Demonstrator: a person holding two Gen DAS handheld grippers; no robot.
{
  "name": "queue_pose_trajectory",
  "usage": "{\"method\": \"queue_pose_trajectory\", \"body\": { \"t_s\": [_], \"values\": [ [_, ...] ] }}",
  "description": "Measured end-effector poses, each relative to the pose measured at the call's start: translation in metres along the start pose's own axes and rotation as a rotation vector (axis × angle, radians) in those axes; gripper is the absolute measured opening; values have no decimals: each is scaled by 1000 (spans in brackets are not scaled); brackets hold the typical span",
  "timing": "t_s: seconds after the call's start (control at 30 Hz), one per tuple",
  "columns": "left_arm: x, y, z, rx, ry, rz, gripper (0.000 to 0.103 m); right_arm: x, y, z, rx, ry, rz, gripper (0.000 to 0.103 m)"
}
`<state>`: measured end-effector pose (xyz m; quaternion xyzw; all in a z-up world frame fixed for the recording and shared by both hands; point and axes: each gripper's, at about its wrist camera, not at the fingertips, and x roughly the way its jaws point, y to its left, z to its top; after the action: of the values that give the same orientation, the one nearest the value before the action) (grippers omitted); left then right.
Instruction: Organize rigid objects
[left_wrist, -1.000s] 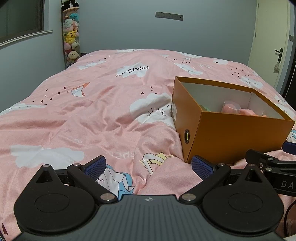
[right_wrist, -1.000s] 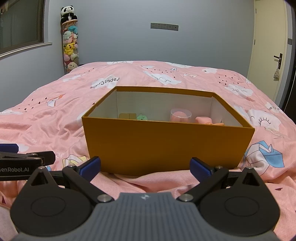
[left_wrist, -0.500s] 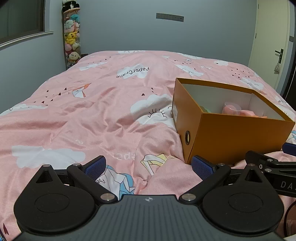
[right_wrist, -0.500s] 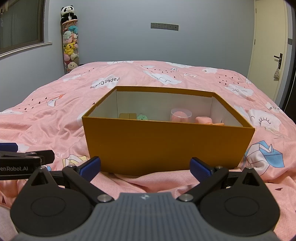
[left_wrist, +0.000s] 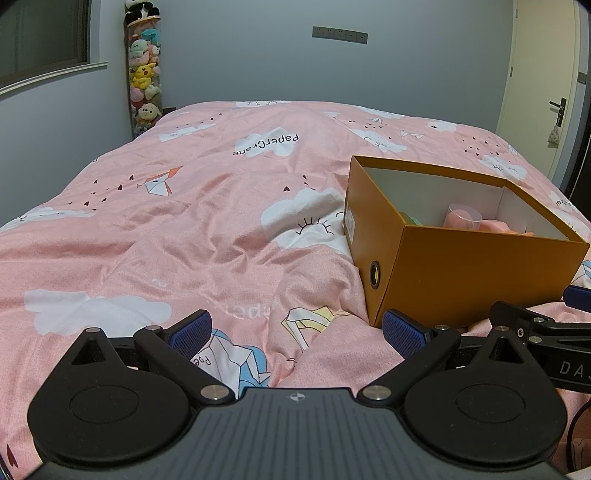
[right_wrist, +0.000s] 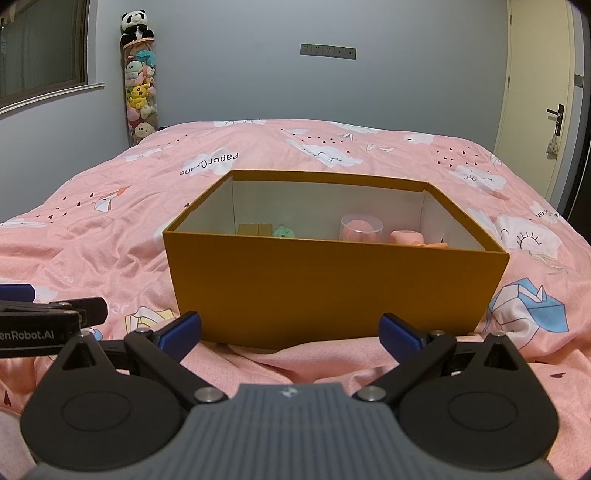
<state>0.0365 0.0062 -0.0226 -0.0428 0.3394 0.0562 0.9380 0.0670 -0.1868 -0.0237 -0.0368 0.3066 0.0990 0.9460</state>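
An open orange cardboard box (right_wrist: 332, 288) stands on the pink bedspread, right in front of my right gripper (right_wrist: 290, 328), which is open and empty. Inside the box I see a clear cup with a pink thing in it (right_wrist: 361, 229), a pink item (right_wrist: 406, 237), a green item (right_wrist: 283, 232) and a tan block (right_wrist: 254, 229). In the left wrist view the box (left_wrist: 480, 273) is to the right, and my left gripper (left_wrist: 297, 330) is open and empty over bare bedspread. The box's lower contents are hidden by its front wall.
The pink bedspread (left_wrist: 184, 229) with cloud prints covers the whole bed. A tall tube of plush toys (left_wrist: 144, 77) stands at the far left wall. A door (right_wrist: 539, 96) is at the far right. The other gripper's finger (right_wrist: 51, 317) shows at left.
The left wrist view has tilted slightly; the box and both grippers stay about where they were. Both stay open.
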Motion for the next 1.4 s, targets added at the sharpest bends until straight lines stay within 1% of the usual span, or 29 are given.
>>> {"method": "queue_pose_trajectory", "body": {
  "t_s": [0.9,1.03,1.4],
  "values": [
    [0,2,2,-12,4,19,103,2,2,-4,1,8,2,100],
    [-1,0,1,-13,4,37,103,2,2,-4,1,8,2,100],
    [0,-2,1,-9,3,39,103,2,1,-3,1,8,2,100]
  ]
}}
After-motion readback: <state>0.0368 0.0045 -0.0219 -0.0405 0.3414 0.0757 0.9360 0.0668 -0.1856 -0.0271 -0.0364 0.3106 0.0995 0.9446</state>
